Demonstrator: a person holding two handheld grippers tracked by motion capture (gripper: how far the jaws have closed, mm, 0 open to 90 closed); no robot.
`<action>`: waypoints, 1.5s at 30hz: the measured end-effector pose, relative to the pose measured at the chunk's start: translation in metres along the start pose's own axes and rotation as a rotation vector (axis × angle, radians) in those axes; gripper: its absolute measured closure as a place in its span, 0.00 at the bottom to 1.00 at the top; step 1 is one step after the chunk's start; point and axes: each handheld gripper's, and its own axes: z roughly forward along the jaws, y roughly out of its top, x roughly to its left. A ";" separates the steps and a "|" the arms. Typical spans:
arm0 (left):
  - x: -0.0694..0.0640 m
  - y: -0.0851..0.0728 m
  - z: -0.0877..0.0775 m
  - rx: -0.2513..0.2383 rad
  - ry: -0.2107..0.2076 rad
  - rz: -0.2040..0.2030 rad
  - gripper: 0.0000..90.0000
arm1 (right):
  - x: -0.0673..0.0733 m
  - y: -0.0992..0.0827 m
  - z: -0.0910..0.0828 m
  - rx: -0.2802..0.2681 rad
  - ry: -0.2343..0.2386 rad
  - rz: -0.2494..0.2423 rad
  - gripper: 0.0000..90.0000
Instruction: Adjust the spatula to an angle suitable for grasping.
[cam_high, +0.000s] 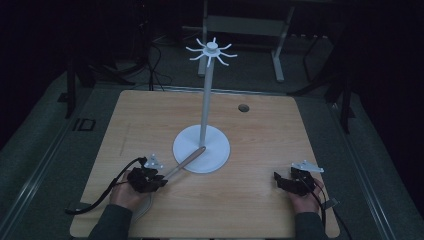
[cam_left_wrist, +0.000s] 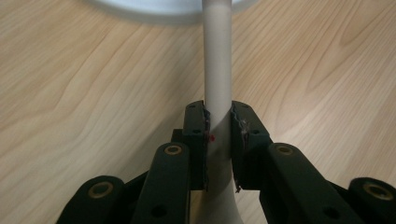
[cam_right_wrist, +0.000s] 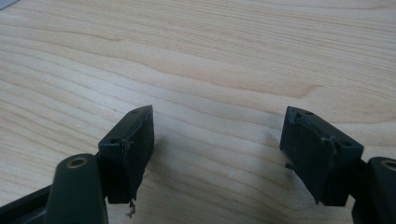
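Handle (cam_left_wrist: 217, 70), pale, slim and rounded, sits pinched between the pads of the left gripper (cam_left_wrist: 218, 140) and runs straight ahead of it, its far tip resting on the white round base of a stand (cam_high: 201, 149). Beyond the gripper the stand's thin pole rises to a crown of curved hooks. The grip looks narrow, so the smooth handle could swivel or slide out, or nudge the stand. The right gripper (cam_right_wrist: 219, 149) rests well apart, jaws spread over bare wooden table (cam_high: 260, 125). The surrounding room is dark.
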 end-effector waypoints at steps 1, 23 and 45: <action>0.001 -0.003 -0.001 0.006 0.005 -0.004 0.86 | 0.000 0.000 0.000 0.000 0.000 0.000 0.29; 0.010 0.025 -0.012 -0.030 0.048 -0.059 0.73 | 0.000 0.000 0.000 0.000 0.000 0.000 0.29; 0.009 0.075 0.012 0.150 0.063 -0.069 0.73 | 0.000 0.001 0.000 0.001 0.002 0.000 0.29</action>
